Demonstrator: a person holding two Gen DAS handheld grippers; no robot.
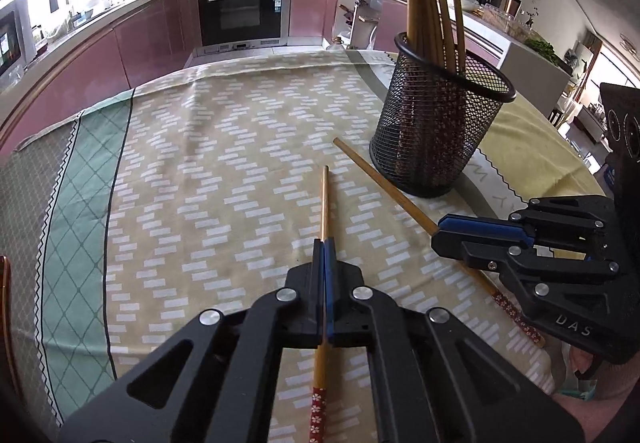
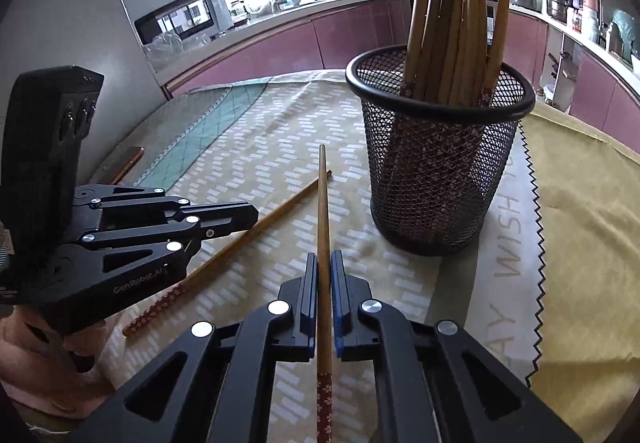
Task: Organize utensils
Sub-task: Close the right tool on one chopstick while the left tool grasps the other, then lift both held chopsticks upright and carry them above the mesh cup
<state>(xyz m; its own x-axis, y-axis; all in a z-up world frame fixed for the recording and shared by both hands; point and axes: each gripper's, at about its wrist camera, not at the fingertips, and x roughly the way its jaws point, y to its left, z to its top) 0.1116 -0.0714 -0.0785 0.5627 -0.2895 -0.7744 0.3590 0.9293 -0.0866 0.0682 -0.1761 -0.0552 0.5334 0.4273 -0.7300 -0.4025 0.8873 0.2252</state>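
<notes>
With both grippers pinching one chopstick each off the cloth (image 1: 200, 147), left gripper (image 1: 325, 243) on its stick (image 1: 325, 199), right gripper (image 2: 324, 259) on its stick (image 2: 323, 203), tips look crossed: lifting together may snag, and the crowded cup (image 2: 440, 163) could tip

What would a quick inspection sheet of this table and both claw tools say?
Surface: patterned tablecloth covers the table.
Job's things: mesh holder stands upright, full of chopsticks; two loose chopsticks, one in each gripper.
Clutter: nothing seen on the cloth.
Grippers: left gripper shut on left chopstick; right gripper shut on right chopstick. In the right view the two sticks cross near their tips.
Cables: nothing seen.
Surroundings: kitchen with oven and pink cabinets.
</notes>
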